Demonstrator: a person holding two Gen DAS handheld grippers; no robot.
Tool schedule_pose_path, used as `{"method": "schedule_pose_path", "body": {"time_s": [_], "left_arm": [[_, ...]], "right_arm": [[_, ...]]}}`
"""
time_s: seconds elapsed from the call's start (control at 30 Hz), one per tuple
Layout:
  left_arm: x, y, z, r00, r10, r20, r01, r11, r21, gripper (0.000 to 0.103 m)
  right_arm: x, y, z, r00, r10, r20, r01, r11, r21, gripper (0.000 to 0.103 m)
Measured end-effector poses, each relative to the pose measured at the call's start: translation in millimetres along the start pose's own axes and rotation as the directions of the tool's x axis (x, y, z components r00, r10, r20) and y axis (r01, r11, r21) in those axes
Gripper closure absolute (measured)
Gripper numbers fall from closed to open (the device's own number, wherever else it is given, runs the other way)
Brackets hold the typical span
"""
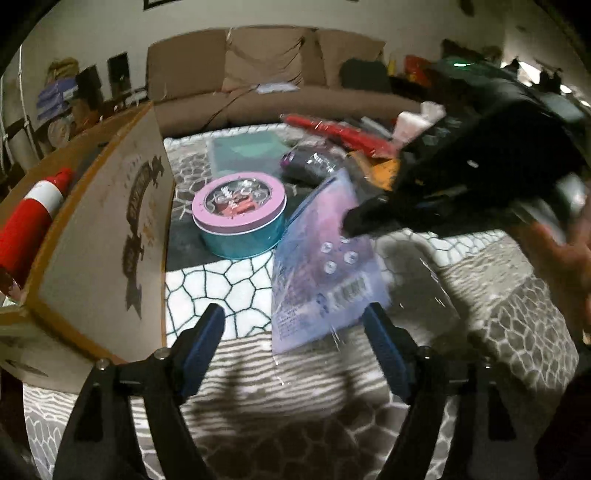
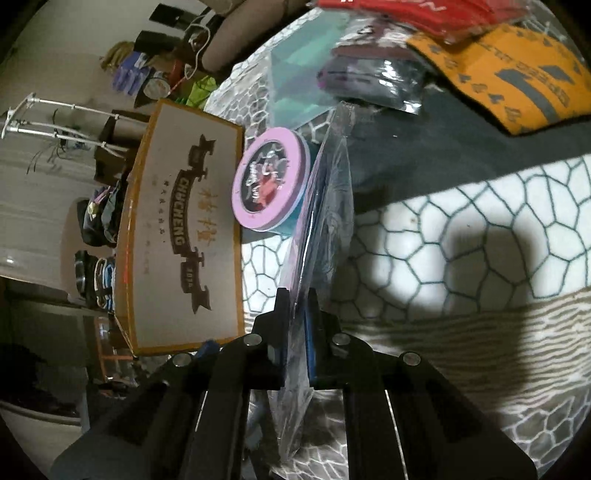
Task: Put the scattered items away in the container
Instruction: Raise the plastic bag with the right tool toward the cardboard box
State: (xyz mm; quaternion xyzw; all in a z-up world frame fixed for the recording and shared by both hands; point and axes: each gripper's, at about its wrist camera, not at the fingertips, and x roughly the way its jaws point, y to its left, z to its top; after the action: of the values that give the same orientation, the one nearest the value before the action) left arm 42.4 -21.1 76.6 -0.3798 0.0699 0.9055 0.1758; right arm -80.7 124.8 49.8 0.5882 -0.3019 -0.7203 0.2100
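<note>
My right gripper (image 2: pixel 297 299) is shut on a purple plastic packet (image 2: pixel 325 206), seen edge-on and held off the bed. In the left wrist view the same packet (image 1: pixel 325 266) hangs from the black right gripper (image 1: pixel 351 221), which comes in from the upper right. My left gripper (image 1: pixel 293 325) is open; the packet's lower corner shows between its blue fingers (image 1: pixel 207 332), and the pads do not touch it. The cardboard box (image 1: pixel 103 229) stands at the left with a red and white can (image 1: pixel 29 221) inside. A pink-lidded teal tin (image 1: pixel 240 218) sits beside the box.
A patterned grey and white blanket (image 2: pixel 461 236) covers the surface. Further back lie an orange packet (image 2: pixel 517 81), a dark wrapped packet (image 2: pixel 369 81), a red packet (image 2: pixel 424 14) and a teal sheet (image 2: pixel 299 74). A brown sofa (image 1: pixel 266 74) stands behind. A hand (image 1: pixel 565 266) is at the right edge.
</note>
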Motion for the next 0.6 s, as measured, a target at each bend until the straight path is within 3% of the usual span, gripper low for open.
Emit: {"method": "schedule_pose_path", "body": {"time_s": [0.2,0.4,0.5,0.57,0.6], "left_arm": [[8.8,-0.9,-19.9,0.998,0.051,0.021,-0.052,0.995,0.089,0.010],[42.2,-14.3,-2.3,0.991,0.126,0.055,-0.132,0.983,0.129,0.010],[64.8,-12.3,8.7,0.992,0.124,0.013,-0.125,0.989,0.082,0.012],[73.9,5.9,11.0,1.000,-0.012,-0.020,0.010,0.997,-0.072,0.062],[81.6,16.5,11.4,0.996,-0.065,-0.059,0.056,0.988,-0.147,0.073]], "right_arm": [[6.2,21.8,3.1,1.000,-0.016,-0.007,0.015,0.999,-0.045,0.095],[9.2,23.3,4.2,1.000,0.007,-0.014,-0.007,1.000,-0.029,0.094],[12.4,26.0,6.9,1.000,0.017,-0.025,-0.018,0.999,-0.034,0.093],[11.9,25.3,11.4,0.999,0.031,-0.030,-0.032,0.999,-0.032,0.079],[7.9,22.8,14.4,1.000,0.028,-0.012,-0.029,0.999,-0.028,0.074]]}}
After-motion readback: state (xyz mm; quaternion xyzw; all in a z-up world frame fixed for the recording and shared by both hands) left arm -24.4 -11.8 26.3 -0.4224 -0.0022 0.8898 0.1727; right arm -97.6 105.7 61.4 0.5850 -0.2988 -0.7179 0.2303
